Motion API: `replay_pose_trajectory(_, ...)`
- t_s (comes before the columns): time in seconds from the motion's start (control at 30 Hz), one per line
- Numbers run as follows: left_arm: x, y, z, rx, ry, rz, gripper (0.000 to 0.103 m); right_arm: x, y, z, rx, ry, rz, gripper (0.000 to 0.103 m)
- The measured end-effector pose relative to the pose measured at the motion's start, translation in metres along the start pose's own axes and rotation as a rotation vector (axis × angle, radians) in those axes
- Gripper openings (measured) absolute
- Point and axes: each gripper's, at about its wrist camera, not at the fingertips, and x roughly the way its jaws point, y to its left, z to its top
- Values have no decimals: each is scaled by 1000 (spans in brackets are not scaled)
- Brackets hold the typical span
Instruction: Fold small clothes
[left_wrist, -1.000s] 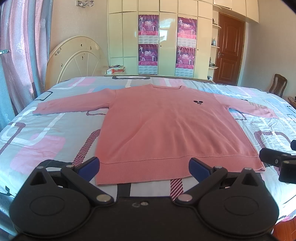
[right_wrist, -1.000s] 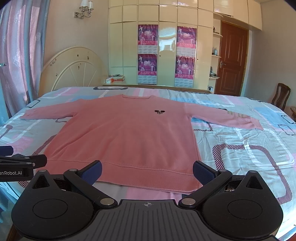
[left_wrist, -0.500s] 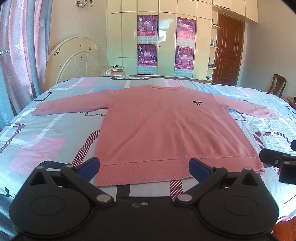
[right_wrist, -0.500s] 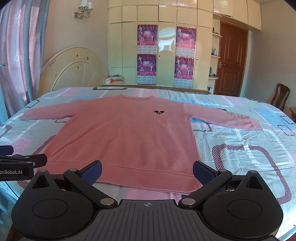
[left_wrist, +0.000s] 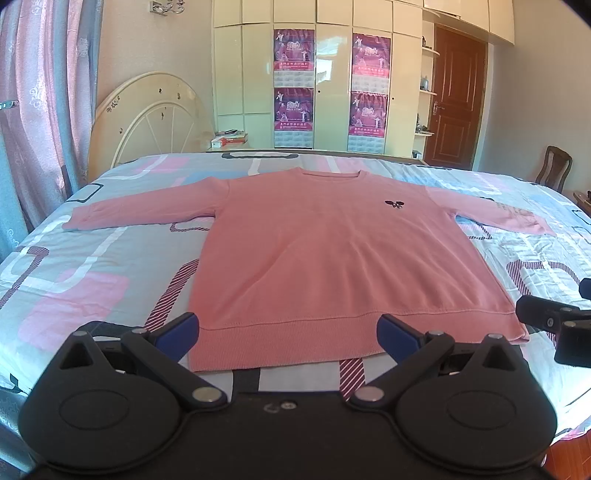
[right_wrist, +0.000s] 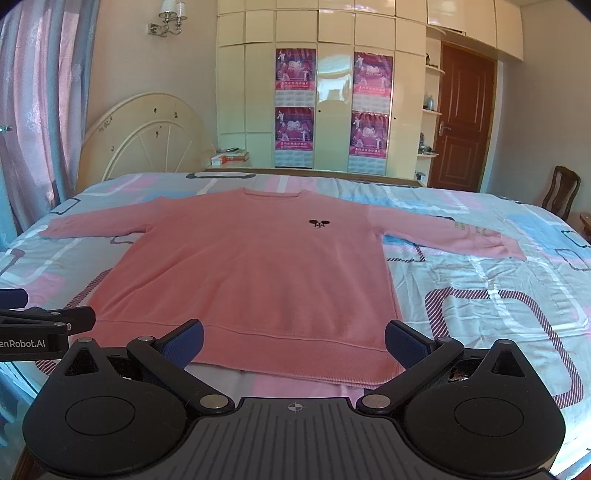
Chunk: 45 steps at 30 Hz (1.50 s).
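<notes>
Left wrist view: the left gripper (left_wrist: 287, 328) and right gripper (right_wrist: 293, 338) gape wide, empty, over the pink sweater's (left_wrist: 332, 251) hem at the bed's (left_wrist: 74, 266) near edge.

Both cams sit low at the foot edge of the bed (left_wrist: 74, 266), looking toward 12 o'clock at the wardrobe (right_wrist: 332, 110). The left wrist view sits left of centre, with the right hand-held gripper (left_wrist: 554, 325) poking in at 3 o'clock. The right wrist view catches the left hand-held gripper (right_wrist: 44, 328) at 9 o'clock. Both share the pink sweater (left_wrist: 332, 258), close up front.
</notes>
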Motion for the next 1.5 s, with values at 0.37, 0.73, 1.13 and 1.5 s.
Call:
replay_pose_trajectory(0.37,0,1,1,-1,8,4,102,4,0,-1,3,4,4,103)
replay_pose_trajectory(0.73,7,-9,17,36,-66,-24,102,18,-10,7,6,4,-16,103)
replay_pose_trajectory(1.13,70,-23,58,24,-57,-113,102,58,-65,45,71,-34,-120,103)
replay_pose_trajectory(1.5,154,-53,93,41,38,-133,101,125,-157,77,163,-49,-220,103)
